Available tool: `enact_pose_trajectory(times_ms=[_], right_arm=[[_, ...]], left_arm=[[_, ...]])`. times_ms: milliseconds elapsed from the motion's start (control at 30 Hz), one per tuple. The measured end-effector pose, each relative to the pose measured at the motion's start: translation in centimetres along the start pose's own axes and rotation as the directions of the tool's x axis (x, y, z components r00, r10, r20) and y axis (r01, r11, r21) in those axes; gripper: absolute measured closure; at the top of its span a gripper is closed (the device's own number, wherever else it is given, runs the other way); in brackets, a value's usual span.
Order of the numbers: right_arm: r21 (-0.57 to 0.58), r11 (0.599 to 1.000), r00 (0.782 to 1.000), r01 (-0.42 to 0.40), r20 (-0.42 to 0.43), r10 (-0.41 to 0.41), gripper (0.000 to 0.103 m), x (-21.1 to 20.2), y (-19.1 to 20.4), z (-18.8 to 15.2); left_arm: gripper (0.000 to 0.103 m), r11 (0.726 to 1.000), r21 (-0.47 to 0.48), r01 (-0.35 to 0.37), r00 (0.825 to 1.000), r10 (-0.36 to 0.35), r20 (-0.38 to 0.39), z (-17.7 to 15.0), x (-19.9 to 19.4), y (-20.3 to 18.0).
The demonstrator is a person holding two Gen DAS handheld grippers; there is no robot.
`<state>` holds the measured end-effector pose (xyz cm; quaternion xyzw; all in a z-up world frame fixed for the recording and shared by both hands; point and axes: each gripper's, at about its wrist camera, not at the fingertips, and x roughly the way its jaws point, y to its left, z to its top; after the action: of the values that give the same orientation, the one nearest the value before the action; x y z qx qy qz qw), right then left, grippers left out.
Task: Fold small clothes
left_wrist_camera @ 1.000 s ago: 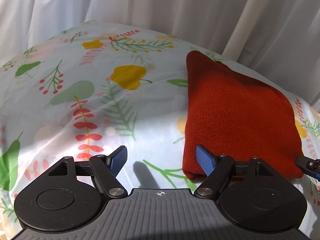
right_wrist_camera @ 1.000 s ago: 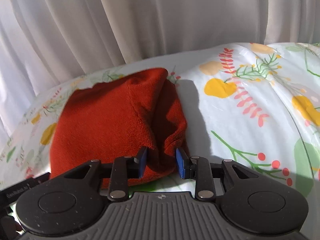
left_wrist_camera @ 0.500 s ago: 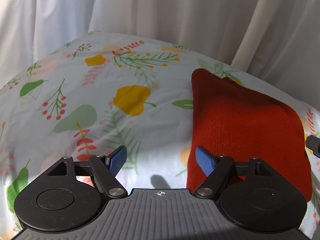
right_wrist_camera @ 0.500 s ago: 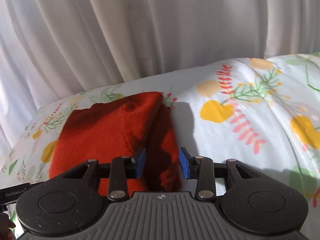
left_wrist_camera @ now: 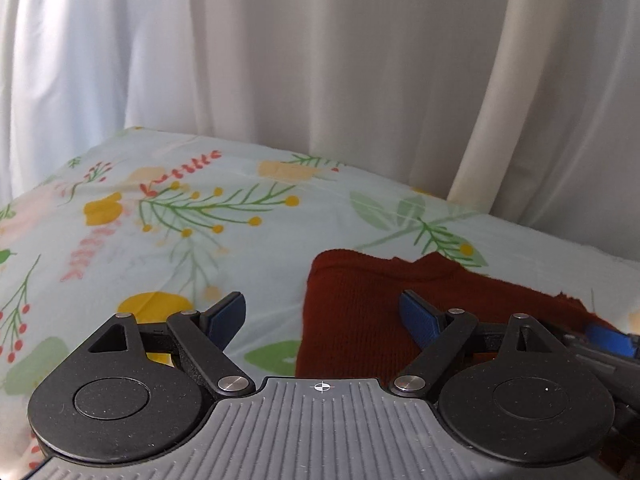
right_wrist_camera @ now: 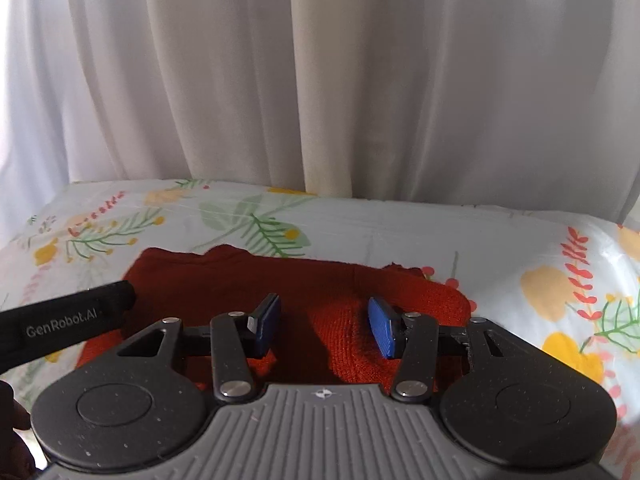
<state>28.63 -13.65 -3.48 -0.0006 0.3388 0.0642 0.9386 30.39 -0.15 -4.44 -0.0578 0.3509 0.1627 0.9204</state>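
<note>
From the left wrist camera, the left tongs [left_wrist_camera: 322, 314] stand wide apart with nothing between their blue pads; the left pad [left_wrist_camera: 225, 314] sits over the floral cloth [left_wrist_camera: 192, 216] that covers the surface, while the right pad [left_wrist_camera: 418, 318] lies over the red knitted garment [left_wrist_camera: 352, 312]. The garment lies folded flat on the cloth, its left edge running straight and roughly midway between the two pads, and its far edge is slightly uneven, with a small notch in it. At the right border of this view a blue tip of the right tongs [left_wrist_camera: 608, 340] shows just above the garment's right part; whether it touches the knit cannot be told. White curtains [left_wrist_camera: 320, 60] hang behind the covered surface and fill the upper half of the view. From the right wrist camera, the right tongs [right_wrist_camera: 324, 326] are likewise apart and hold nothing, both blue pads hovering above the red knitted garment [right_wrist_camera: 320, 284], which spreads wide across the floral cloth [right_wrist_camera: 520, 248] ahead of them. The knit looks smoother on its left part and thicker, slightly bunched, on its right. A black finger of the left tongs [right_wrist_camera: 68, 318], lettered GenRobot.AI, reaches in from the left border over the garment's left edge. The white curtains [right_wrist_camera: 320, 72] close off the background here too.
</note>
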Motion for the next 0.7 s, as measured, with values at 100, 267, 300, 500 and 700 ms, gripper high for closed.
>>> enact_pose_trajectory(times_ms=[100,267,300,500,700], right_arm=[[-0.013,0.998,0.998,0.054,-0.005,-0.054,0.055,1.3,-1.0,0.2],[-0.018,0.998,0.998,0.061,0.018,-0.061,0.054,2.2,-1.5,0.1],[-0.009,0.998,0.998,0.064,0.024,-0.064,0.053,2.4,-1.6,0.1],[0.017,0.999,0.998,0.049,0.028,-0.049,0.053,1.6,-1.7,0.0],[-0.043,0.999,1.0,0.006,0.028,-0.004,0.052,-4.9,-1.3,-2.3]], left_arm=[[0.014,1.0,0.004,-0.009,0.999,0.009,-0.05,0.5,1.7,-0.6],[0.01,1.0,-0.026,-0.012,0.997,0.01,-0.072,0.6,3.0,-0.4],[0.01,1.0,-0.028,-0.012,0.997,0.01,-0.075,0.6,3.0,-0.4],[0.009,0.998,-0.045,0.039,0.997,-0.042,-0.067,-0.2,-0.4,2.0],[0.008,0.989,-0.039,0.145,0.987,-0.148,-0.067,-3.9,-6.5,4.8]])
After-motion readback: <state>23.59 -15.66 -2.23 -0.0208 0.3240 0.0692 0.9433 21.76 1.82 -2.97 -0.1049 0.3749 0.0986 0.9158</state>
